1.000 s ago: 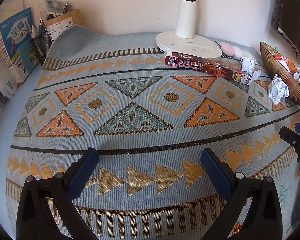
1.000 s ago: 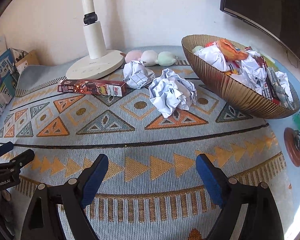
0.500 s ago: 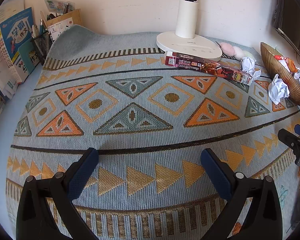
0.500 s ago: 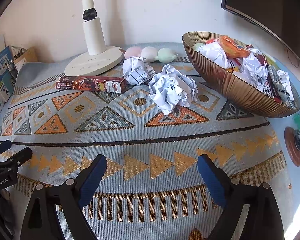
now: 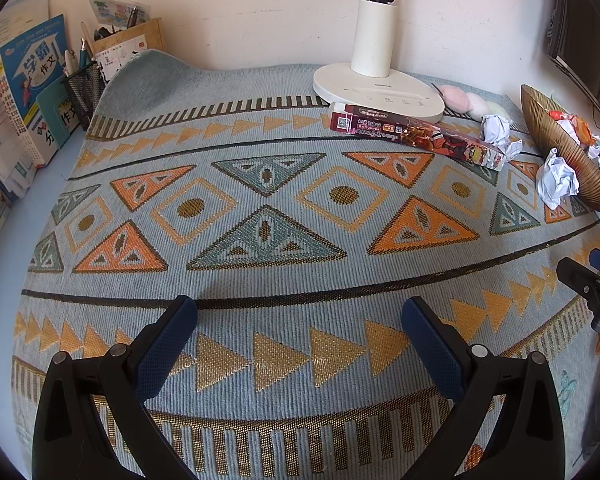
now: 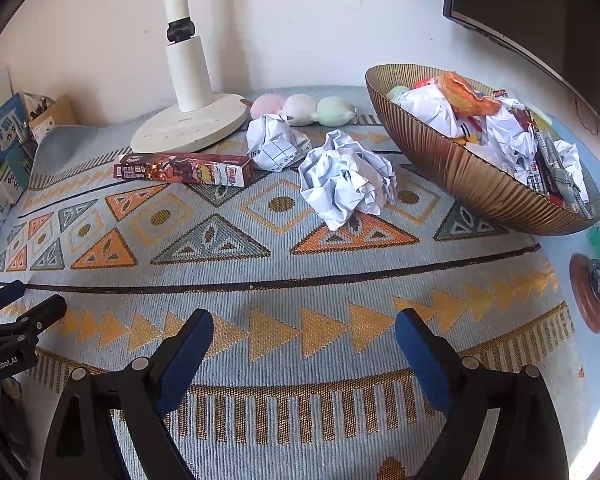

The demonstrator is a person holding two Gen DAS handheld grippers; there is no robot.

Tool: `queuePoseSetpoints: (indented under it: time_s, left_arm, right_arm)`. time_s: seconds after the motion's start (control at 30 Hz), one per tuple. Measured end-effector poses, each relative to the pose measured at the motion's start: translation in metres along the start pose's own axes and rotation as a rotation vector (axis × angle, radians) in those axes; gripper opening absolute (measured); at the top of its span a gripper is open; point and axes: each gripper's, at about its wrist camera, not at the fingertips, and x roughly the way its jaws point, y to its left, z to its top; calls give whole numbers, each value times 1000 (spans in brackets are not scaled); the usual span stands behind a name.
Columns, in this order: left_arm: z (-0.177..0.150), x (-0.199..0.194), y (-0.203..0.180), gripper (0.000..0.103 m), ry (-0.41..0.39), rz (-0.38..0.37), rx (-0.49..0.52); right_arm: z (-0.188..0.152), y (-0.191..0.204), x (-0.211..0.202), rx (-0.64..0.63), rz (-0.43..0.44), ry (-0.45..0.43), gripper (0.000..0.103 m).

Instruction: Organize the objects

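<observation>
Almost nothing has moved since the earlier frames: both tools hover over the patterned blue woven mat (image 6: 260,272), and only the right-wrist view has crept a touch nearer the clutter. The right gripper (image 6: 304,344) stands wide with nothing between its blue pads, and the left gripper (image 5: 300,330) is just as wide and empty.

From the right gripper, the larger crumpled white paper ball (image 6: 346,182) lies at twelve o'clock, near the ribbed brown bowl (image 6: 472,184) of scrap at two o'clock. A smaller gridded paper wad (image 6: 276,142) touches the end of the long red printed carton (image 6: 184,169) at eleven o'clock.

The ball looks feather-light, soft and springy; it should crush rather than slip, so pinch across its bulky middle. The carton is stiff and best clamped across its narrow width, near mid-length.
</observation>
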Motion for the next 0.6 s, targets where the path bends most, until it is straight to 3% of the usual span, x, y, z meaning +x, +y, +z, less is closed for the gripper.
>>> queuePoseSetpoints:
  time_s: [0.6]
  left_arm:
    - [-3, 0, -3, 103, 1, -1, 3]
  right_arm:
    - [-1, -7, -6, 47, 17, -42, 92]
